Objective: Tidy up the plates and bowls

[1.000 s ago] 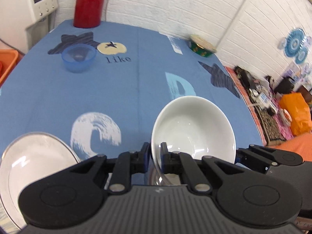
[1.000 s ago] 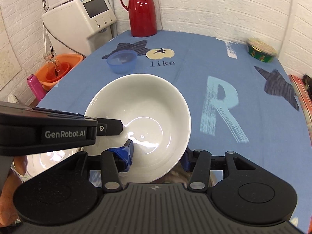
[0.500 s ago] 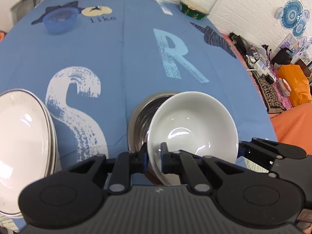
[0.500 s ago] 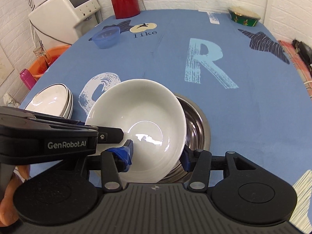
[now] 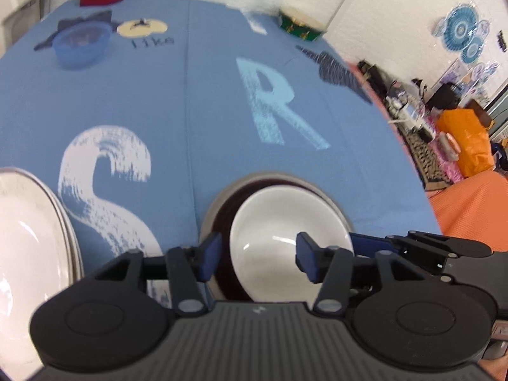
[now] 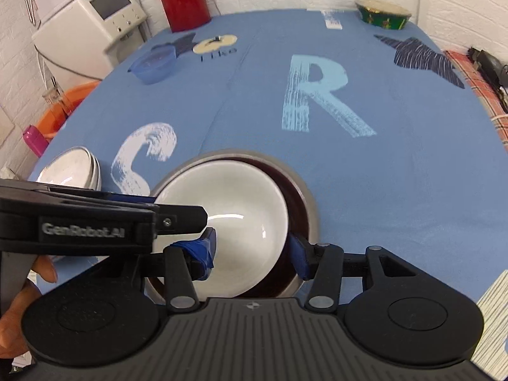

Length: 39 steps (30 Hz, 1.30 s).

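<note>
Left wrist view: the left gripper point(image 5: 256, 260) hangs with its jaws spread wide and nothing between them. Just ahead and below, the white bowl point(image 5: 290, 247) sits inside the steel bowl point(image 5: 222, 200), off-centre toward the near side, close to the near edge of the table point(image 5: 190, 101). A stack of white plates point(image 5: 28, 238) rests at the near left edge. A blue plastic bowl point(image 5: 81, 46) and a green patterned bowl point(image 5: 301, 27) stand far off near the back edge. The picture is somewhat blurred.

Right wrist view: the right gripper point(image 6: 254, 250) is likewise released, its blue pads straddling the near part of the white bowl point(image 6: 228, 209) without clearly touching it. The bowl rests nested in the steel bowl point(image 6: 301, 187), whose dark inside shows as a crescent on the right. The left gripper point(image 6: 120, 219) reaches in from the left, level with the bowl's left rim, a hand point(image 6: 22, 301) beneath it. The plate stack point(image 6: 73, 168) lies at the near left edge.

By my reading, the nesting step looks done. The next move calls for lifting both grippers clear without nudging the rim, then reaching toward the back edge for the blue bowl, probably the next piece to gather.
</note>
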Each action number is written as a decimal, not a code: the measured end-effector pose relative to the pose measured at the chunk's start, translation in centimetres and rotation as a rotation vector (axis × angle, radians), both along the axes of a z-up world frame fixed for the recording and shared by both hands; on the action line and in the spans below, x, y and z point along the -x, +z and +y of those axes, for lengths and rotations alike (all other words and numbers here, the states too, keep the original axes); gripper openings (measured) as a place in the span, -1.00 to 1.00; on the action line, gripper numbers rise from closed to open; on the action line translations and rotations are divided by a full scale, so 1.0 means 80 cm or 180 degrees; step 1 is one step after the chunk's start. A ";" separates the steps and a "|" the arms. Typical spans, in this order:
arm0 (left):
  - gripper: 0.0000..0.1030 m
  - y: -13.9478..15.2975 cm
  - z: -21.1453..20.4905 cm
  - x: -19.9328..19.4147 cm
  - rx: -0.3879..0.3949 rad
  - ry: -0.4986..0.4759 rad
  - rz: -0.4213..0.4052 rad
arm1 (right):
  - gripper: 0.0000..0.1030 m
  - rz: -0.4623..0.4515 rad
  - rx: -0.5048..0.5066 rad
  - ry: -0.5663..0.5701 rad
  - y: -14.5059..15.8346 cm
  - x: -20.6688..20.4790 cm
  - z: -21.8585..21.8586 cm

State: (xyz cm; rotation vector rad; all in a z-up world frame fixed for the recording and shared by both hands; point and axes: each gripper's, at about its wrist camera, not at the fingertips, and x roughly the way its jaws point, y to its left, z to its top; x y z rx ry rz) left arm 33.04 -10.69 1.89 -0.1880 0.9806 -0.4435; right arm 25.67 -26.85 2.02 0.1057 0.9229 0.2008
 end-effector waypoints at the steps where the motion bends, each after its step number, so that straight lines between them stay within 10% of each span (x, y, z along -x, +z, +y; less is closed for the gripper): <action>1: 0.13 0.007 0.003 0.001 -0.0018 0.0015 -0.0055 | -0.33 -0.0028 0.0006 -0.0016 0.005 0.000 -0.002; 11: 0.20 0.040 0.111 -0.022 -0.0048 0.0404 -0.0187 | -0.31 -0.0165 -0.0087 -0.0028 0.041 -0.019 0.001; 22: 0.20 0.033 0.252 -0.129 -0.0154 0.1185 -0.0045 | -0.30 -0.0250 -0.0216 0.0443 0.062 -0.154 0.099; 39: 0.20 -0.018 0.273 -0.351 -0.0340 0.1539 -0.0001 | -0.28 0.0032 -0.0136 0.0468 -0.003 -0.401 0.215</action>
